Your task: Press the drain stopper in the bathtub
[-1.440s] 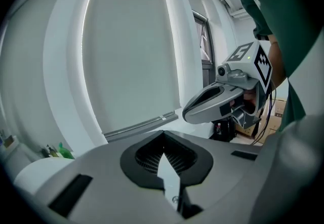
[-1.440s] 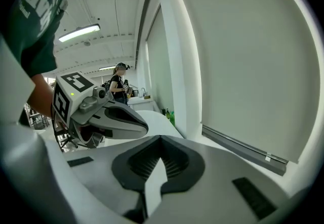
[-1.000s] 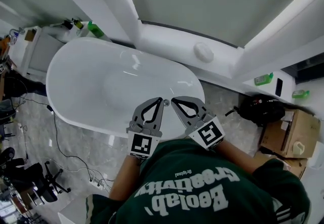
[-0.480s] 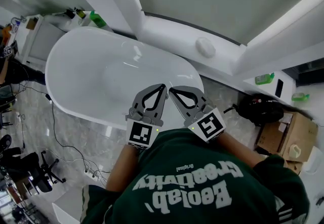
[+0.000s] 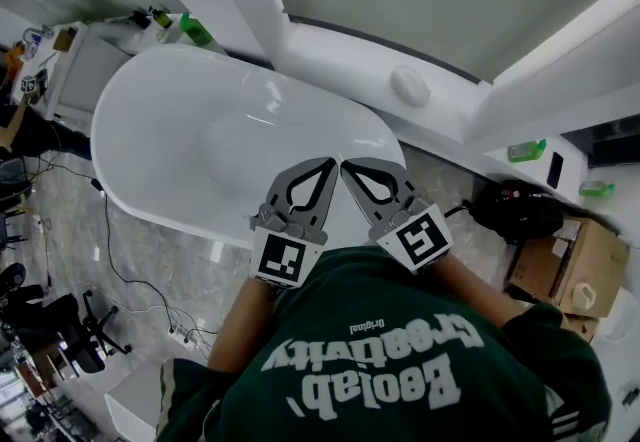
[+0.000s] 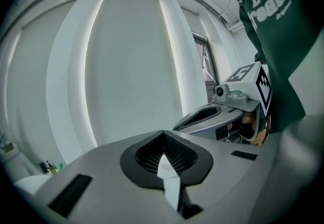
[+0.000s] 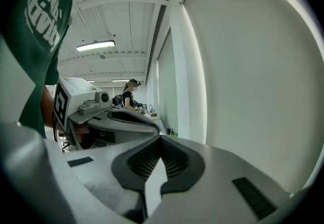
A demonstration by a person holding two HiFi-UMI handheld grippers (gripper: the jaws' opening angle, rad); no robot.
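Note:
A white oval bathtub (image 5: pixel 180 110) fills the left and middle of the head view. I cannot make out a drain stopper in its basin. My left gripper (image 5: pixel 327 166) and right gripper (image 5: pixel 347 168) are held side by side over the tub's near right end, tips almost touching each other. Both are shut with nothing between the jaws. In the left gripper view the left gripper (image 6: pixel 163 134) points up at a pale window wall, with the right gripper (image 6: pixel 207 114) beside it. The right gripper view shows the right gripper (image 7: pixel 161 139) shut, beside the left gripper (image 7: pixel 121 116).
A white ledge behind the tub carries a round white object (image 5: pixel 410 85) and green bottles (image 5: pixel 195 30). A black bag (image 5: pixel 510 213) and a cardboard box (image 5: pixel 575 265) lie at the right. Cables (image 5: pixel 120 280) and a chair base (image 5: pixel 60 340) are on the floor at the left.
Both grippers have moved a little farther out over the tub's near end, still together and shut. The head view shifted slightly.

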